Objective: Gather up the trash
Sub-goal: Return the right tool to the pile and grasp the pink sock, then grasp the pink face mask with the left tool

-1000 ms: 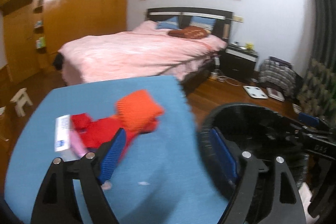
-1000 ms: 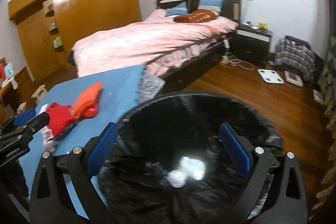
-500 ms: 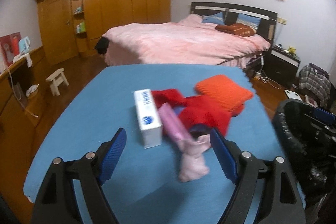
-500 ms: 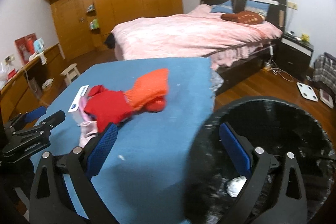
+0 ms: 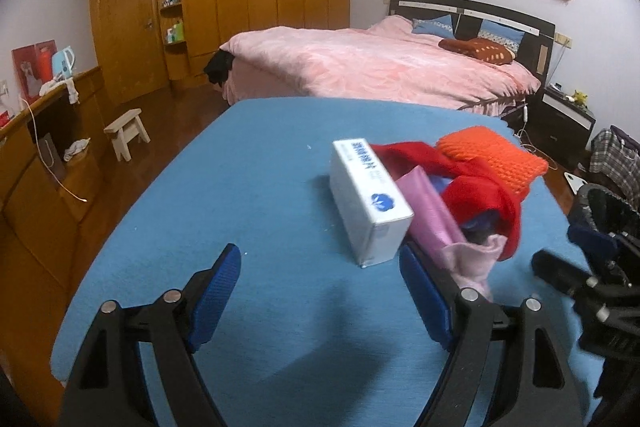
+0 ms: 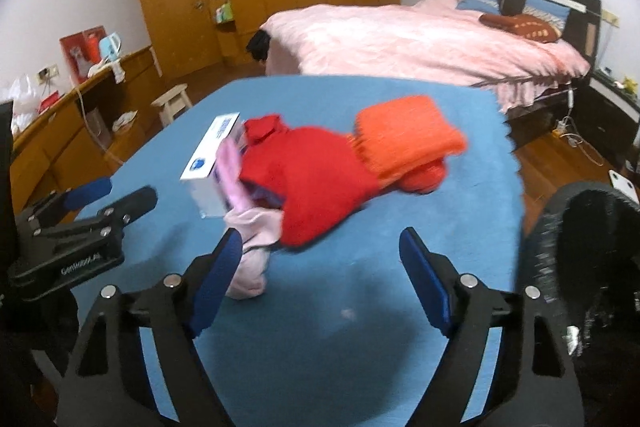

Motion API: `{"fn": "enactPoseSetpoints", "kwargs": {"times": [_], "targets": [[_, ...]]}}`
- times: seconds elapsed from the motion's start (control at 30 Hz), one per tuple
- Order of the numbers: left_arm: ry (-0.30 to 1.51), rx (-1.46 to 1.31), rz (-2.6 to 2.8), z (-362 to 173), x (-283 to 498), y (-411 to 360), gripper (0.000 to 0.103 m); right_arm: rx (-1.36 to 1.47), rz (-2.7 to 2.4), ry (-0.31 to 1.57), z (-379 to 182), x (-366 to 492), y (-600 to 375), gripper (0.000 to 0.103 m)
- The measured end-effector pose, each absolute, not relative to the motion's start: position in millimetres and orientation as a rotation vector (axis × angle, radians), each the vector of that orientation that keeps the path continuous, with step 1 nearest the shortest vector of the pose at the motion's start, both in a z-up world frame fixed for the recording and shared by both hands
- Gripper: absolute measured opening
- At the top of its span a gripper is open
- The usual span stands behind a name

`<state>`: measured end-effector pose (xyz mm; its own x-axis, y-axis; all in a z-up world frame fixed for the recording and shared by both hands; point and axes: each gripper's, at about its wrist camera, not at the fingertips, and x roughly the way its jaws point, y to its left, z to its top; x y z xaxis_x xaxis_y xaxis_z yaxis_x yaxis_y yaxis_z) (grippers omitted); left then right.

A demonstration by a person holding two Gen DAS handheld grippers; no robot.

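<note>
From the left wrist, a blue table [image 5: 248, 195] fills the lower frame; its far edge runs in front of a pink bed [image 5: 372, 67], its left edge drops to wooden floor with a small white stool [image 5: 127, 133] beyond. The left half of the tabletop is bare blue cloth. The left gripper [image 5: 320, 291] hovers over the near part with its jaws spread wide and nothing between them. A white box [image 5: 370, 203] lies just ahead, slightly right of the gap, its near corner close to the right finger. Touching the box on its right is a pile: pink cloth [image 5: 440, 223], a red garment [image 5: 476, 187] and an orange knit piece [image 5: 492, 157]. At the right edge the black-lined trash bin [image 5: 608, 203] stands beside the table, with the other gripper in front of it.

From the right wrist, the table's right edge is jagged, and the bin [image 6: 592, 227] stands just beyond it, low at right. The right gripper [image 6: 320, 263] has its jaws closing, with only bare blue cloth between them. The pink cloth [image 6: 250, 255] lies against its left finger; whether they touch is unclear. The red garment [image 6: 316, 183] and orange knit [image 6: 404, 135] lie just ahead, the box [image 6: 210, 155] left of them. The left gripper [image 6: 116, 197] shows at far left, over the table's left side.
</note>
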<state>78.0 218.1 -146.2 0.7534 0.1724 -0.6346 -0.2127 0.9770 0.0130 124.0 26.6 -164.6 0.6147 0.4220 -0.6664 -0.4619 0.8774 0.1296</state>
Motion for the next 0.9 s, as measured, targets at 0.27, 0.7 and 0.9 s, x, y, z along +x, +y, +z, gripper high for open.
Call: {"fn": "enactPoseSetpoints", "kwargs": {"times": [0.27, 0.7, 0.9], "targets": [[0.717, -0.066, 0.213, -158, 74, 233, 0.080, -0.075, 0.559, 0.797, -178, 118, 54, 0.066], [0.730, -0.090, 0.220, -166, 71, 247, 0.080, -0.111, 0.619, 0.879, -197, 119, 77, 0.047], [0.723, -0.097, 0.214, -163, 71, 242, 0.080, -0.105, 0.648, 0.884, -192, 113, 72, 0.036]]}}
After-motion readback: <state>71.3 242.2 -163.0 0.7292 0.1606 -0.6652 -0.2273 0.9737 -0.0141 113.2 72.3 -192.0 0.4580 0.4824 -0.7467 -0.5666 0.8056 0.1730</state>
